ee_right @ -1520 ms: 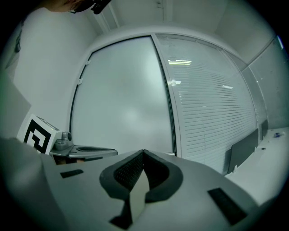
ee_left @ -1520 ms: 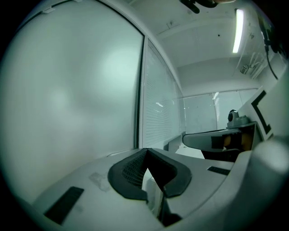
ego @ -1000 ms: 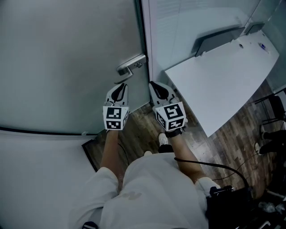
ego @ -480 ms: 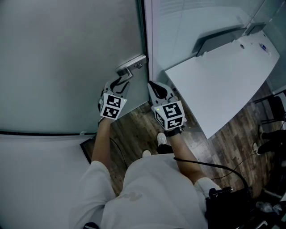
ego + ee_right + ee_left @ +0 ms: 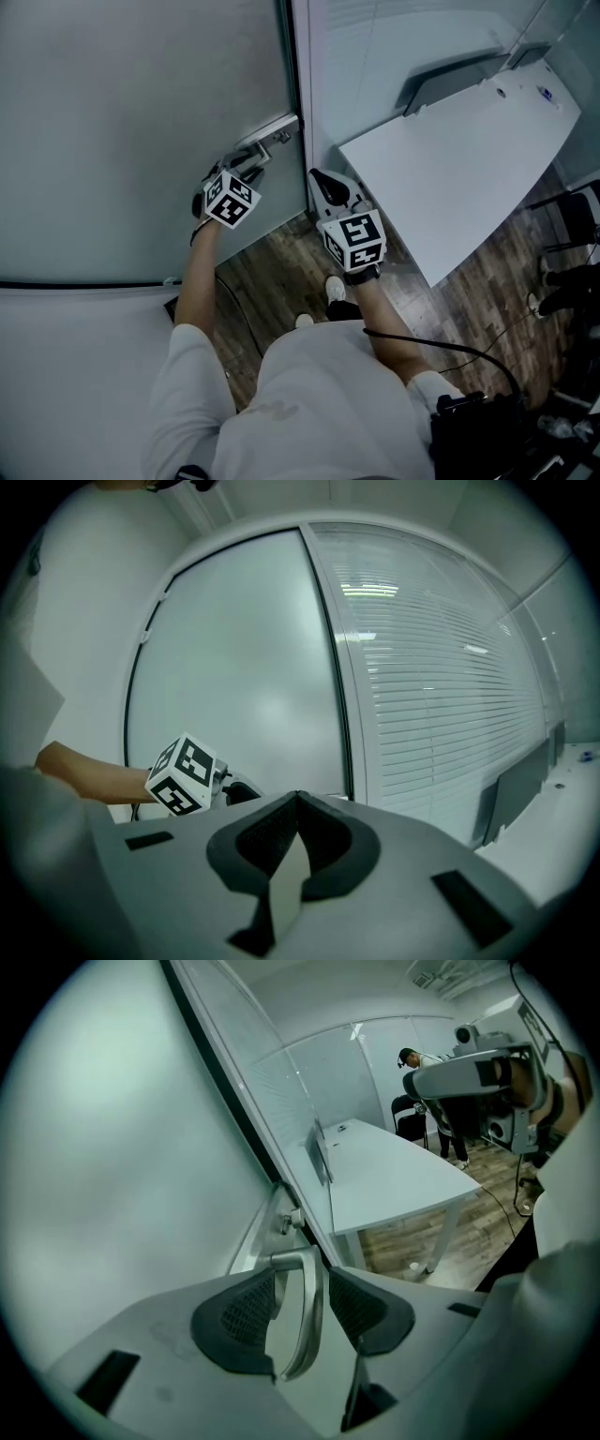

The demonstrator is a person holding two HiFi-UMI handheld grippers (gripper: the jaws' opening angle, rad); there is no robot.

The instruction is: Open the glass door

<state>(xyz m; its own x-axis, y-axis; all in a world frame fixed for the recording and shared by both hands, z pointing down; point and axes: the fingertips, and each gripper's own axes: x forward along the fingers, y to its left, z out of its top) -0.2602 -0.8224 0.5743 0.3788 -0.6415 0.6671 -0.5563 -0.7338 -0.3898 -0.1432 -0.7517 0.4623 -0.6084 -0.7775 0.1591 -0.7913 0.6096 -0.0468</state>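
At the right edge of the frosted glass door [image 5: 141, 112], just beside the dark frame strip: a metal lever handle [image 5: 267, 137] on a long plate. Door leaf lying in line with the frame, so closed as far as can be seen.

Directly at the handle: the left gripper [image 5: 241, 167], held on an outstretched bare forearm and tilted downward. Jaws standing wide apart, having just been opening. Between the two dark ribbed pads [image 5: 239, 1316]: the curved lever of the handle, running down the middle. A clear gap on the side of the left pad; very close to the right pad, yet no pressing to be seen. Nothing gripped, then, only surrounded.

Lower and to the right, well apart from the handle: the right gripper [image 5: 330, 185], in front of the frame and pointing nearly level toward the door. Jaws closed fully together, with nothing between them.

Right of the frame: a glass wall with horizontal blinds [image 5: 441, 667]. In front of that wall: a white table [image 5: 459, 159]. Below everything: a dark wooden floor [image 5: 281, 272].
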